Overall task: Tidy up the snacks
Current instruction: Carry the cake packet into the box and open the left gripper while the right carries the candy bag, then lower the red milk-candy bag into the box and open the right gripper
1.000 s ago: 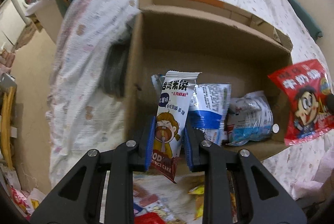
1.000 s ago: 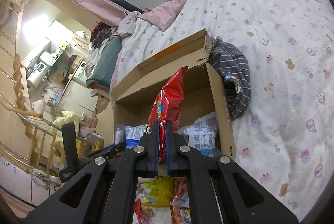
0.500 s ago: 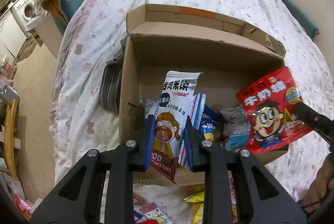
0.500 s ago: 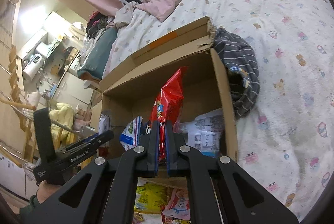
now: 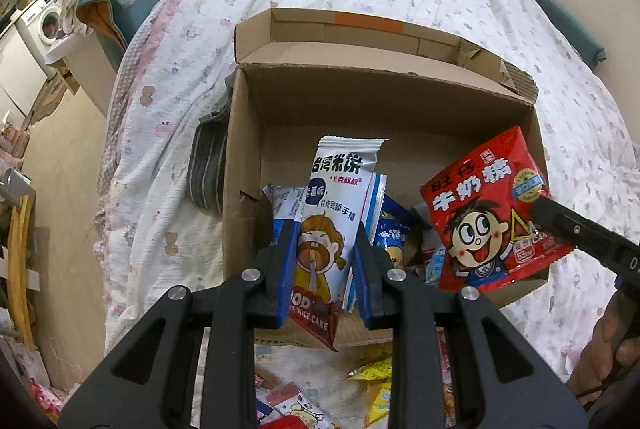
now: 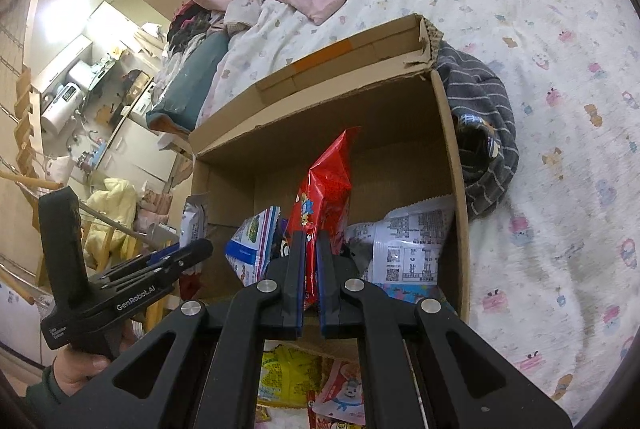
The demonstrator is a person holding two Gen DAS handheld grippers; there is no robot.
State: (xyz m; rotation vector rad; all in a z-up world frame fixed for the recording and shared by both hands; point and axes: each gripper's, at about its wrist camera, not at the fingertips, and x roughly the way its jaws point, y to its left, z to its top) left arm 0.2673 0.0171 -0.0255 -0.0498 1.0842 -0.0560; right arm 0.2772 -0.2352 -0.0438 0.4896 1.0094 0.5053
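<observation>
Nearest me, short of the open brown cardboard box (image 5: 400, 109), loose snack packets (image 5: 376, 389) lie on the bed, unsorted. My left claw (image 5: 324, 269) pinches a white rice-cake wrapper (image 5: 332, 213) at the box's near wall; my right claw (image 6: 310, 269) is clamped on a red candy bag (image 6: 326, 189) over its opening. Deeper inside, several packets already sit stowed.

The cardboard box (image 5: 256, 157) is open on top, with bare room along its back wall. Snack packets (image 6: 412, 249) crowd the front, and a striped cloth (image 6: 484, 133) is bunched against one side.
</observation>
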